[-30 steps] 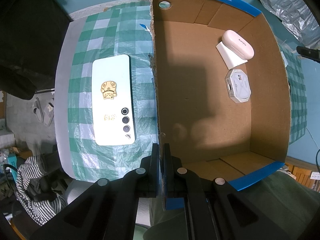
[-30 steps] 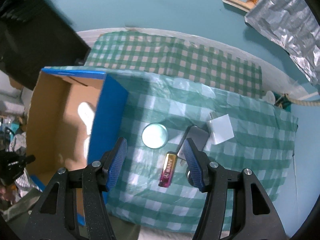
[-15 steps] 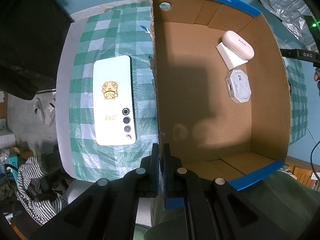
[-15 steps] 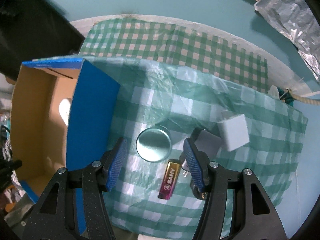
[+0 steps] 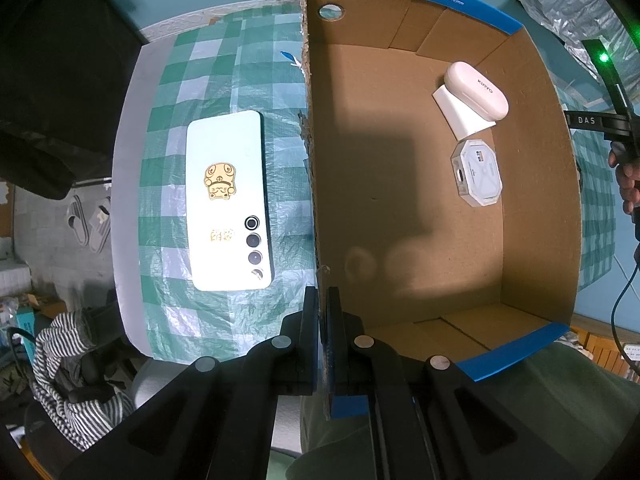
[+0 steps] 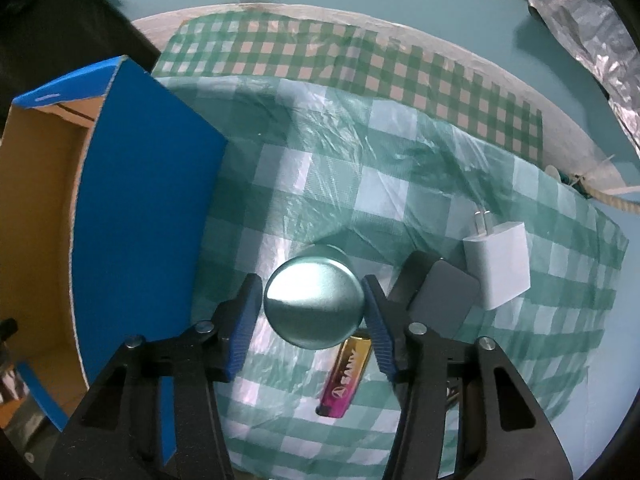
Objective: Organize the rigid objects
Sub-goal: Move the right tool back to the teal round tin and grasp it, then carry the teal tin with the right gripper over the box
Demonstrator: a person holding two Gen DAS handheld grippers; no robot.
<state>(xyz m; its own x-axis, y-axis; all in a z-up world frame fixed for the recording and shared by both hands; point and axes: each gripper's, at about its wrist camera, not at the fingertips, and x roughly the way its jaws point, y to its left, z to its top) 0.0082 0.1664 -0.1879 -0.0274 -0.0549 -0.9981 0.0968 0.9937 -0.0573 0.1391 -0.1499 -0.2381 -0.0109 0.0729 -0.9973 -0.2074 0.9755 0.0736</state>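
A round metal tin (image 6: 314, 302) stands on the green checked cloth, between the blue pads of my right gripper (image 6: 312, 292). The jaws are closing around it; the pads sit right at its sides and I see no firm press. My left gripper (image 5: 323, 292) is shut on the left wall of the cardboard box (image 5: 400, 208). Inside the box lie a white earbud case (image 5: 476, 90) on a white flat block (image 5: 460, 124) and a pale octagonal device (image 5: 478, 174). A white phone (image 5: 228, 200) lies face down on the cloth, left of the box.
Near the tin lie a pink-gold lighter-like stick (image 6: 346, 376), a grey block (image 6: 440, 300) and a white plug charger (image 6: 500, 264). The box's blue outer wall (image 6: 140, 200) rises just left of the right gripper. A hand (image 5: 624, 176) shows beyond the box's right wall.
My right gripper came down over the tin and its jaws narrowed around it. The left gripper and the box stayed put.
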